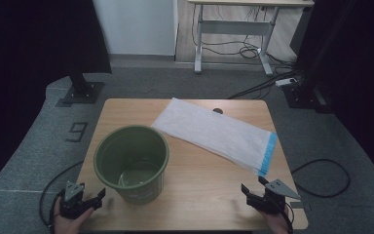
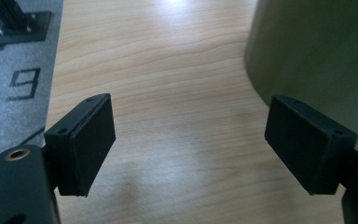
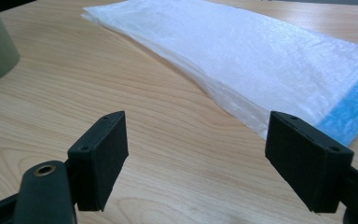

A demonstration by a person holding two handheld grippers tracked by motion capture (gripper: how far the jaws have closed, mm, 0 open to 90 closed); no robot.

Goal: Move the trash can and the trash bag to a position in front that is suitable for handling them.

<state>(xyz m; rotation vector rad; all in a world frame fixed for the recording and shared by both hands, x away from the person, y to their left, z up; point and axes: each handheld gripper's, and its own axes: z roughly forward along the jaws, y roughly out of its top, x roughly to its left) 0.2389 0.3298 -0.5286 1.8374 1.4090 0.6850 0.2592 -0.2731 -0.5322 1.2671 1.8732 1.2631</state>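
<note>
While both grippers wait at the near edge of the wooden table (image 1: 195, 195) with jaws spread wide and empty, the left gripper (image 1: 80, 199) sits just beside the green bucket (image 1: 132, 163), on its left. Right of the bucket, the right gripper (image 1: 262, 192) is nearer to the white plastic bag (image 1: 214, 131). The bag lies flat behind the bucket, its long axis running diagonally from far-left to its blue end (image 1: 268, 153), just ahead of the right gripper.

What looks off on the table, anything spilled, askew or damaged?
Nothing stands out. The green bucket stands upright and holds nothing, the white bag lies flat and diagonal on the table, with no spill. Both tongs, left and right, are open and hold nothing.
</note>
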